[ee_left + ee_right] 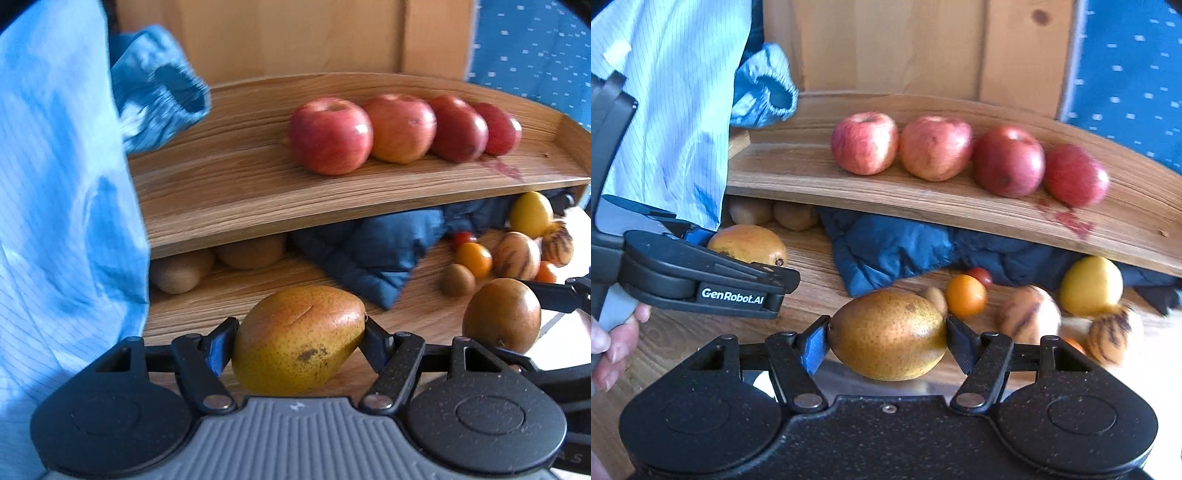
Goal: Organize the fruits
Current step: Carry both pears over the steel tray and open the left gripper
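My left gripper [299, 334] is shut on a yellow-orange speckled pear [295, 350], held sideways in front of the lower wooden shelf [229, 295]. My right gripper [886, 332] is shut on a browner pear [886, 339], also seen in the left wrist view [500, 314] with one black finger [550, 295] beside it. From the right wrist view, the left gripper [746, 254] and its pear [750, 242] sit to the left, a hand [617, 339] on its handle. Several red apples [330, 134] stand in a row on the upper shelf [229, 184].
A dark blue padded cloth [369, 251] lies under the upper shelf. Brown round fruits [181, 273] sit at the lower shelf's back left. To the right lie a yellow fruit [1091, 286], striped fruits [1028, 315], an orange tomato [966, 295] and a red one [980, 275]. A light blue sleeve [66, 184] fills the left.
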